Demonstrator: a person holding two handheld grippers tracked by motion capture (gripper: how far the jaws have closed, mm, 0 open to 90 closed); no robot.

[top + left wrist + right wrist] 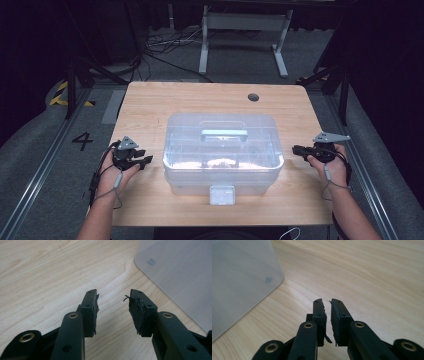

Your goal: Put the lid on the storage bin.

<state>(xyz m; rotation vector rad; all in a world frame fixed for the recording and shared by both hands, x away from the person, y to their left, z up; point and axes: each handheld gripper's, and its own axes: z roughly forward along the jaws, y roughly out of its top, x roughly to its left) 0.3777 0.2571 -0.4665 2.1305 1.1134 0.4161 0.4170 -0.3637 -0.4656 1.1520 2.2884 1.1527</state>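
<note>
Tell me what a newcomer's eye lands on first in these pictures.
First comes the clear plastic storage box with a pale handle on its lid, sitting mid-table on the wooden table. Next, the two black grippers flanking it, apart from the box: the left gripper with its jaws spread and nothing between them, and the right gripper with its jaws nearly together, a thin gap showing in the right gripper view.

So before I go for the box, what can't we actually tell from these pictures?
- Box contents: high view, blurred by the frosted lid and glare.
- Front latch: high view, too small to tell whether it is fastened.
- Side latches: both gripper views cut the box off at the frame edge.
- Right gripper: high view, jaws too small to judge.
</note>
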